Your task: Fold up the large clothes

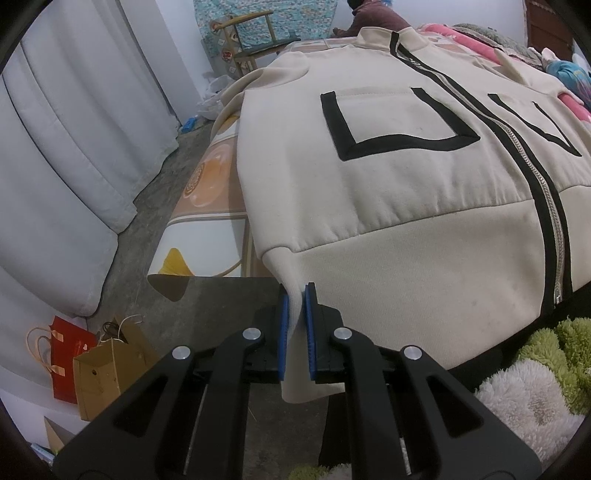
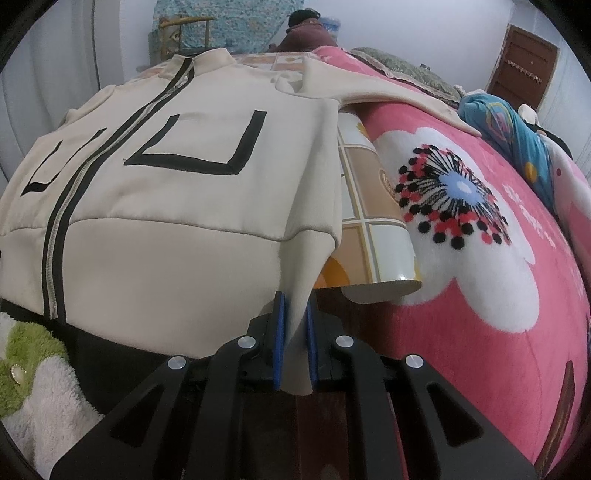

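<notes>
A cream zip-front fleece jacket with black trim [image 1: 388, 177] lies front-up on the bed, stretching toward twelve o'clock, each hem corner pinched by the left gripper [image 1: 295, 295] and right gripper [image 2: 293, 301], likely ready for folding.

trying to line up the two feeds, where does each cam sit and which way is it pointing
Left wrist view: sits on the left claw, looks forward up the cream jacket; its blue pads clamp the hem's left corner; floor and paper bags at left.
Right wrist view: sits on the right claw, looks up the same jacket; pads clamp the right hem corner; pink blanket at right.
Shared: jacket, its zipper, the seated person beyond.
</notes>
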Action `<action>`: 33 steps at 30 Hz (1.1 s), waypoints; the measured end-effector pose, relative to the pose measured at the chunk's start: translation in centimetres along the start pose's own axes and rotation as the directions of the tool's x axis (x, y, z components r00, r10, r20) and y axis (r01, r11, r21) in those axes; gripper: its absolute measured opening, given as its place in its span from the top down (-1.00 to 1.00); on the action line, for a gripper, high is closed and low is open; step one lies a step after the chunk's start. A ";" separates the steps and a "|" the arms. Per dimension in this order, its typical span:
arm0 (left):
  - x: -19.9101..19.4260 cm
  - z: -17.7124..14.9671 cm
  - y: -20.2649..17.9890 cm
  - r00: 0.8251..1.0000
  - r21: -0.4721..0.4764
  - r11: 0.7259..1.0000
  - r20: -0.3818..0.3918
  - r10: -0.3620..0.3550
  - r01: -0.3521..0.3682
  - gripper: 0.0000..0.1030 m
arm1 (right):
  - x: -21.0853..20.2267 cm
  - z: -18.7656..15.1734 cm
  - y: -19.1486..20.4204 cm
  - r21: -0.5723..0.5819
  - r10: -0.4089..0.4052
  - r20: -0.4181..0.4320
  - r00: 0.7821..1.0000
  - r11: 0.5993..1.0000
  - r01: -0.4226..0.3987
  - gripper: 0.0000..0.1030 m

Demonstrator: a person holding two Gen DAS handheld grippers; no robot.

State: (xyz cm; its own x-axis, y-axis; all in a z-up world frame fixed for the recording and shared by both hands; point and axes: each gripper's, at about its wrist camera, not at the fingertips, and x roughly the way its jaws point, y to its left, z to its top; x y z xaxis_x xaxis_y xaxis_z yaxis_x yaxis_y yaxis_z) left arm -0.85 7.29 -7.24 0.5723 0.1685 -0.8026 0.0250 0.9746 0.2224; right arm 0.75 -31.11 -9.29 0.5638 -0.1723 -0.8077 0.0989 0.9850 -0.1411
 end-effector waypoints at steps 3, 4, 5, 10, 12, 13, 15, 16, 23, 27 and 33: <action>0.0 0.0 0.0 1.000 0.002 1.000 -0.001 0.001 -0.001 0.84 | 0.1 0.0 0.0 0.002 0.000 -0.003 1.000 1.000 0.000 0.79; 0.0 0.0 0.0 1.000 0.002 1.000 -0.001 0.001 -0.001 0.84 | 0.1 0.0 0.0 0.003 0.000 -0.003 1.000 1.000 0.000 0.79; 0.0 0.0 0.0 1.000 0.002 1.000 -0.001 0.001 -0.001 0.84 | 0.1 0.0 0.0 0.002 -0.001 -0.003 1.000 1.000 0.001 0.79; 0.0 0.0 0.0 1.000 0.004 1.000 -0.001 0.002 -0.002 0.84 | 0.2 -0.1 0.0 0.000 0.000 -0.006 1.000 1.000 0.000 0.79; 0.0 0.0 0.0 1.000 0.003 1.000 -0.001 0.001 -0.001 0.84 | 0.2 -0.1 0.0 0.000 -0.001 -0.007 1.000 1.000 0.001 0.79; 0.0 0.0 0.0 1.000 0.002 1.000 -0.001 0.000 0.000 0.84 | 0.2 -0.1 0.0 -0.001 -0.001 -0.007 1.000 1.000 0.001 0.79; 0.0 0.0 0.0 1.000 0.003 1.000 -0.001 0.001 -0.001 0.84 | 0.3 -0.2 0.0 0.000 0.000 -0.009 1.000 1.000 0.000 0.79; 0.0 0.0 0.0 1.000 0.004 1.000 -0.001 0.002 -0.002 0.84 | 0.3 -0.2 0.0 0.001 0.000 -0.009 1.000 1.000 0.000 0.79; 0.0 0.0 0.0 1.000 0.003 1.000 -0.001 0.001 -0.001 0.84 | 0.3 -0.2 0.1 0.002 0.001 -0.011 1.000 1.000 -0.001 0.79; 0.0 0.0 0.0 1.000 0.003 1.000 -0.001 0.001 -0.001 0.84 | 0.3 -0.2 0.1 0.003 0.002 -0.012 1.000 1.000 -0.002 0.79; -0.1 0.0 0.0 1.000 0.004 1.000 -0.001 0.002 -0.002 0.84 | 0.3 -0.2 -0.1 0.013 0.011 -0.018 1.000 1.000 -0.011 0.79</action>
State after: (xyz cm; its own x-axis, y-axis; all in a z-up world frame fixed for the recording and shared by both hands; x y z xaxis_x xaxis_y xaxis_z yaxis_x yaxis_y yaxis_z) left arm -0.86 7.31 -7.16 0.5715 0.1708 -0.8026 0.0269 0.9737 0.2264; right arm 0.79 -31.22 -9.64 0.5498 -0.1615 -0.8195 0.1037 0.9867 -0.1249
